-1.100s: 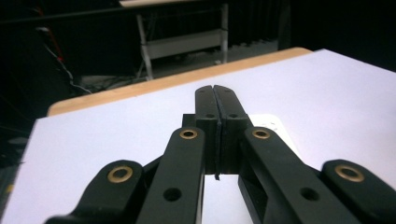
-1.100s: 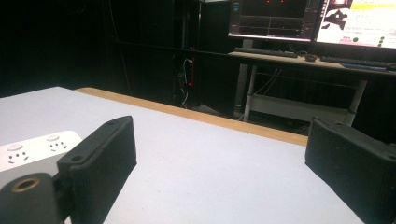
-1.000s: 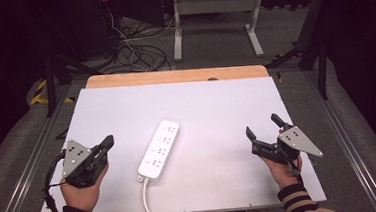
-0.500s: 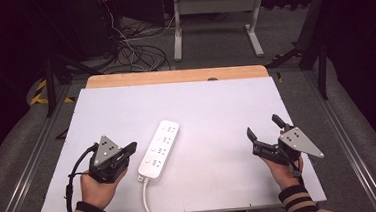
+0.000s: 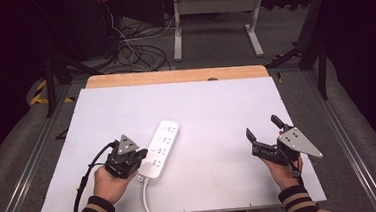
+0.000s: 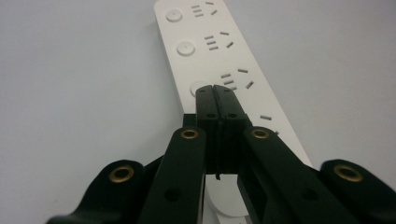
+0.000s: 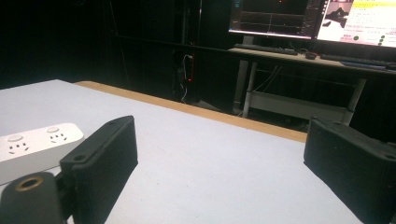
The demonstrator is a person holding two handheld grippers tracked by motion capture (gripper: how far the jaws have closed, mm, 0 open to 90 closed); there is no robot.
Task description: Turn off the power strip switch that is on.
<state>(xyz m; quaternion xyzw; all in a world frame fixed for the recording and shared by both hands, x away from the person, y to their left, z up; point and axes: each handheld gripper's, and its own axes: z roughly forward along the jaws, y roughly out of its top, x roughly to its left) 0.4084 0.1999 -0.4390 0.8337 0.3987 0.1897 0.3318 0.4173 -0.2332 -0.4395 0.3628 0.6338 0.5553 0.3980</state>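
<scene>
Item: two hand-held grippers and one power strip on a white table, listed from the person's edge outward. Nearest, at the bottom of the high view, two forearms in striped cuffs enter the scene. The left hand carries the left gripper, a black unit with a grey three-cornered plate on top and a cable looping back toward the wrist. Its jaws are pressed together with nothing between them; in the left gripper view the left gripper's tips meet in a single seam directly over the near half of the strip, beside one of its round buttons; whether they touch the casing cannot be told. The right hand carries the right gripper near the table's right edge, well apart from the strip, jaws spread wide and empty; the right gripper view shows bare table between the two ribbed pads. Next outward, the power strip, white, lies flat slightly left of the table's middle, long axis running away from the person and leaning right, with rows of sockets and buttons facing up; its white cord leaves the near end and curls off the front edge. Farthest: the table's wooden rear edge, then dark floor with tangled cables and a grey stand.
</scene>
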